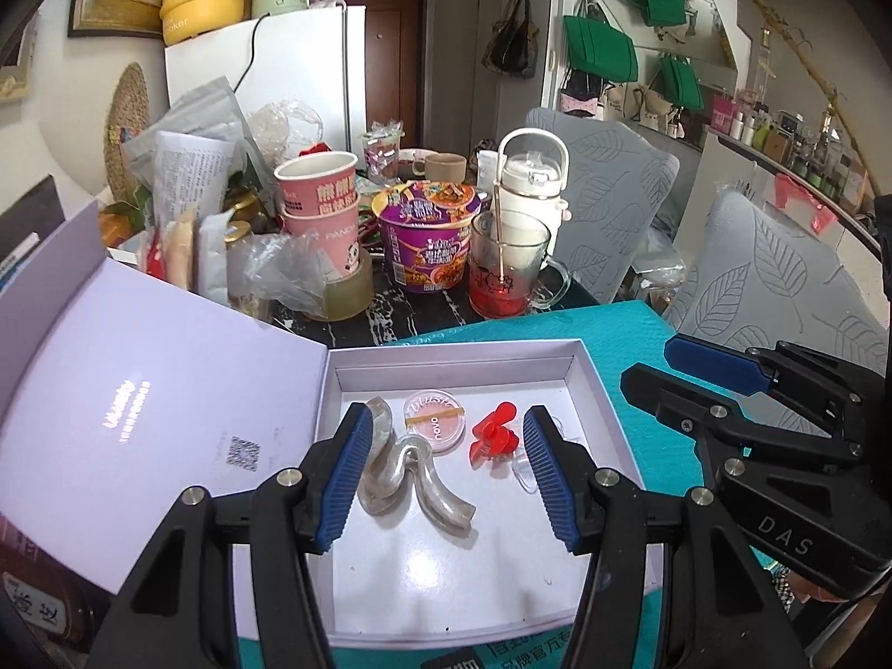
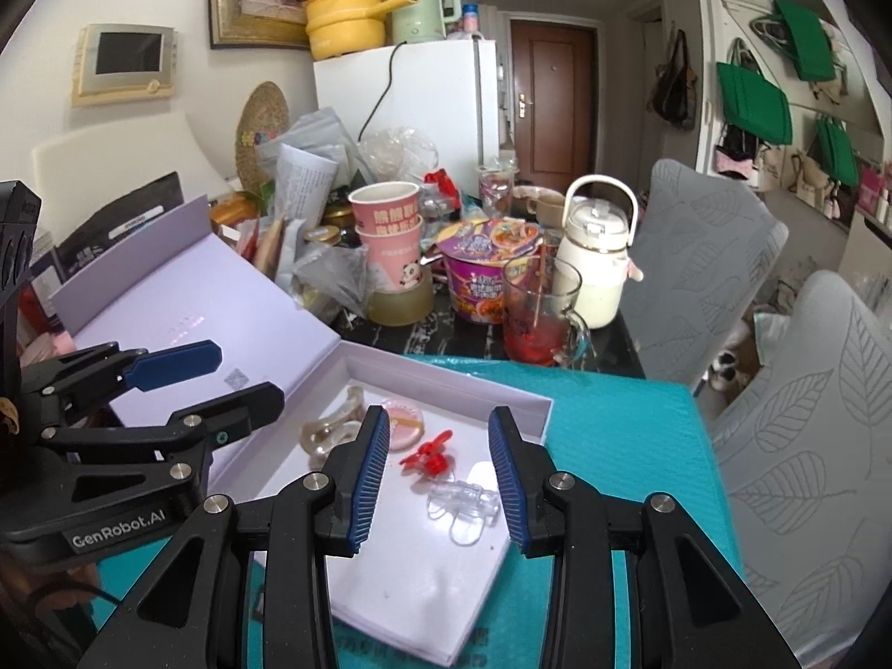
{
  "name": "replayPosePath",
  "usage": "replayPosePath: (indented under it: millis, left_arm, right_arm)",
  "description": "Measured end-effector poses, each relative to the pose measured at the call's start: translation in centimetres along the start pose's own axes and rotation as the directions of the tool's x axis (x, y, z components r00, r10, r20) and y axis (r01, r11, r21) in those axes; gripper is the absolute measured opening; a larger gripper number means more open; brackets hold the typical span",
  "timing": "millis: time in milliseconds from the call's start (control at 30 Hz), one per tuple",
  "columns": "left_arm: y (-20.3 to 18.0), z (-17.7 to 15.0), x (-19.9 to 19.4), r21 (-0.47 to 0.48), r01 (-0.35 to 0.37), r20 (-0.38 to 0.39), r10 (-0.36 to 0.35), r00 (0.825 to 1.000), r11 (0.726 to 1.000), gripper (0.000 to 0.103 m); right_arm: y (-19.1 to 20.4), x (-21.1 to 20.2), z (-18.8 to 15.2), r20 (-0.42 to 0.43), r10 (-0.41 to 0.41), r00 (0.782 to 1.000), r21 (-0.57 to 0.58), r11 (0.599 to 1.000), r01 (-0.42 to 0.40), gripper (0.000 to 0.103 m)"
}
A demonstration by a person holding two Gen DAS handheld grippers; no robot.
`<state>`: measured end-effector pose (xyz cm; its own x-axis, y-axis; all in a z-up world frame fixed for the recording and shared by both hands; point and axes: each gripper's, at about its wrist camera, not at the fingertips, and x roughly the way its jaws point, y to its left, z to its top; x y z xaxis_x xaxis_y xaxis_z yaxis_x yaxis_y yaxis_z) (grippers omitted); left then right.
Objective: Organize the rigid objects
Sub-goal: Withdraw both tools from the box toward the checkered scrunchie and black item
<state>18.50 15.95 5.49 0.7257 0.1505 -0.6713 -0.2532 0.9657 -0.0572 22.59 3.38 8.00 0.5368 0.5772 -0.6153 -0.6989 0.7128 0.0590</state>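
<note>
Left claw [image 1: 446, 479]: open, empty, hanging over the white box [image 1: 591, 390].
Right claw [image 2: 440, 479]: open, empty, over the box's right side.
Box contents: curved clear piece [image 1: 412, 474], round pink case [image 1: 435, 421], red clip [image 1: 490, 435], clear clip [image 2: 463, 502].
Far table edge: glass mug [image 1: 510, 262], noodle bowl [image 1: 426, 234].

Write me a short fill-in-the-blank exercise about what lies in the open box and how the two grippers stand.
1. The fan-shaped clip in the white box is coloured ____.
2. The band across the round pink compact is coloured ____.
3. The left gripper and the right gripper both have their jaws ____.
4. The box sits on a mat coloured ____.

Missing words: red; yellow; open; teal
</note>
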Motion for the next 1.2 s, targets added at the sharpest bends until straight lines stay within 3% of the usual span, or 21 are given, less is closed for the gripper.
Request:
replayPosePath:
  millis: [600, 667, 733, 1200]
  left_arm:
    - [-1.4, -2.5, -10.6, 0.009, -0.027, 0.116, 0.026, 0.993, 1.000, 0.056]
    - [-1.6, -3.1, -11.6, 0.010, -0.025, 0.120, 0.024, 0.992, 1.000, 0.061]
    - [-1.8, -3.7, -12.6, 0.012, -0.024, 0.136, 0.022, 0.991, 1.000, 0.073]
    - [-3.2, -8.8, -17.9, 0.029, -0.022, 0.149, 0.017, 0.989, 0.999, 0.081]
  right_arm:
    - [3.1, -11.1, -3.0, 0.093, -0.035, 0.995, -0.043, 0.998, 0.039, 0.046]
    - [3.3, -12.1, -3.6, 0.097, -0.043, 0.994, -0.038, 0.998, 0.047, 0.048]
    - [3.5, -13.2, -4.4, 0.105, -0.051, 0.993, -0.034, 0.998, 0.055, 0.051]
    - [4.2, -17.9, -9.5, 0.107, -0.082, 0.991, -0.010, 0.996, 0.083, 0.068]
